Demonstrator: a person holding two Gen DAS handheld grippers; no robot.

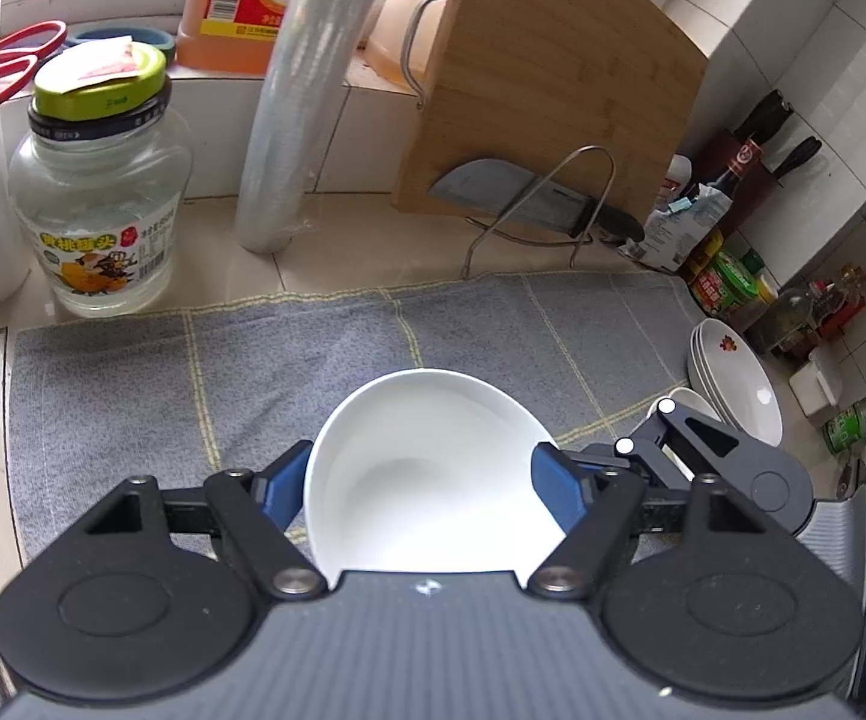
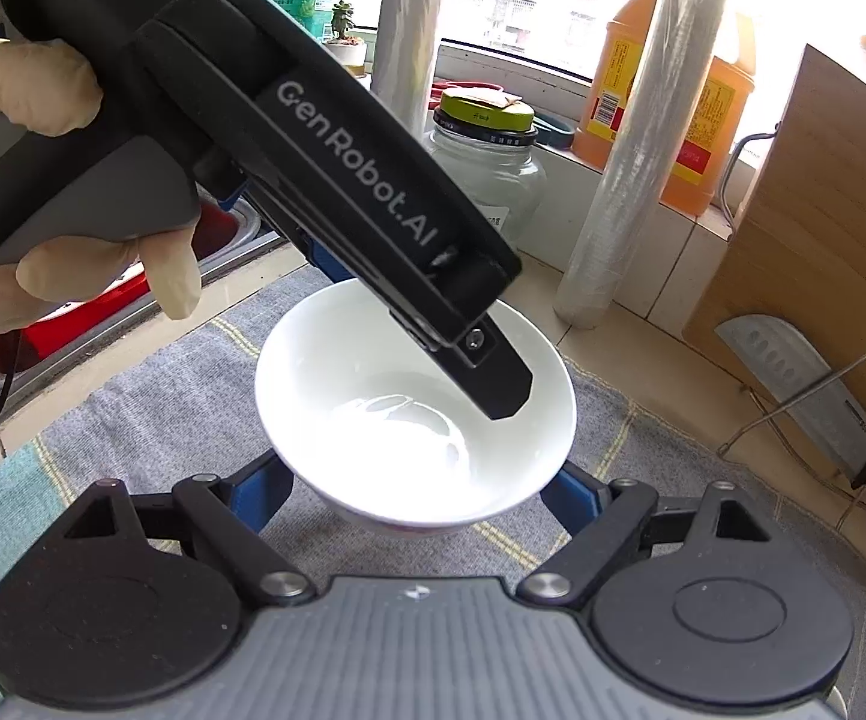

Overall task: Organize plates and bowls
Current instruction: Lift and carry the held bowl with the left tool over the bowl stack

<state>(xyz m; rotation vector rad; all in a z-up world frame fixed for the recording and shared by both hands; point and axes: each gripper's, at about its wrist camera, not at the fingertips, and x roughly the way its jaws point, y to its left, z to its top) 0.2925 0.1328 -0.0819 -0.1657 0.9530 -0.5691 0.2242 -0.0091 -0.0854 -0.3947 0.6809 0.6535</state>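
A grey checked towel [image 1: 132, 372] covered the tiled kitchen counter under the window. In the left wrist view, the left gripper [image 1: 426, 486] stood wide open, its blue pads flanking a white bowl [image 1: 426, 468] without clearly pinching it; stacked plates [image 1: 739, 378] leaned at far right. In the right wrist view, the right gripper [image 2: 414, 492] was likewise spread around the bowl [image 2: 408, 420], resting on the towel. With both tools crowding one bowl, they might collide or tip it.
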